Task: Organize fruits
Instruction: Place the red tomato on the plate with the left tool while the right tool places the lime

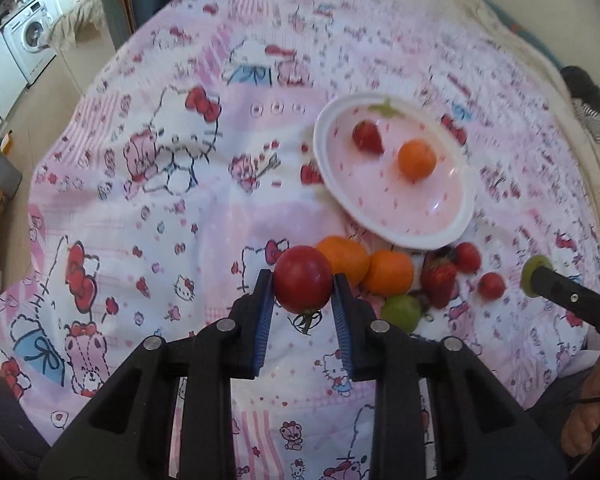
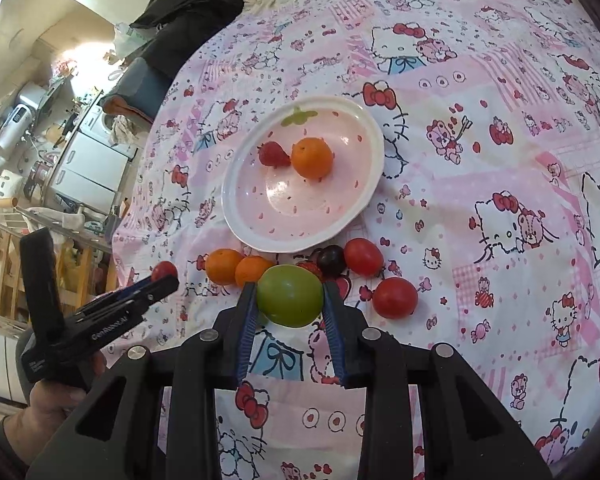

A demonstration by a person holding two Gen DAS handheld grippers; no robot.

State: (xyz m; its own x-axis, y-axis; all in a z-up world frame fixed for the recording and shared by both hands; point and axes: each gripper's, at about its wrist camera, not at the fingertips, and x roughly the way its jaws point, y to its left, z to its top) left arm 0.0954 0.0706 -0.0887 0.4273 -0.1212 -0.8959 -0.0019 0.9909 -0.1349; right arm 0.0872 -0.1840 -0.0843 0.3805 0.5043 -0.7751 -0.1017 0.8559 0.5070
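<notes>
My left gripper (image 1: 302,278) is shut on a red tomato (image 1: 302,292), held just above the cloth. My right gripper (image 2: 289,286) is shut on a green tomato (image 2: 290,300). A pink plate (image 1: 324,128) (image 2: 374,136) holds a strawberry (image 1: 367,136) (image 2: 274,155) and an orange (image 1: 417,159) (image 2: 312,158). In front of the plate lie two oranges (image 1: 350,260) (image 1: 390,272), another green fruit (image 1: 402,312), strawberries (image 1: 440,280), a dark plum (image 2: 331,260) and red tomatoes (image 2: 363,256) (image 2: 394,297).
A pink cartoon-print cloth (image 1: 180,200) covers the whole table. A person's hand (image 2: 48,404) holds the left gripper's handle. Beyond the far edge are a dark garment (image 2: 188,4), a chair back (image 1: 116,4) and a washing machine (image 1: 30,36).
</notes>
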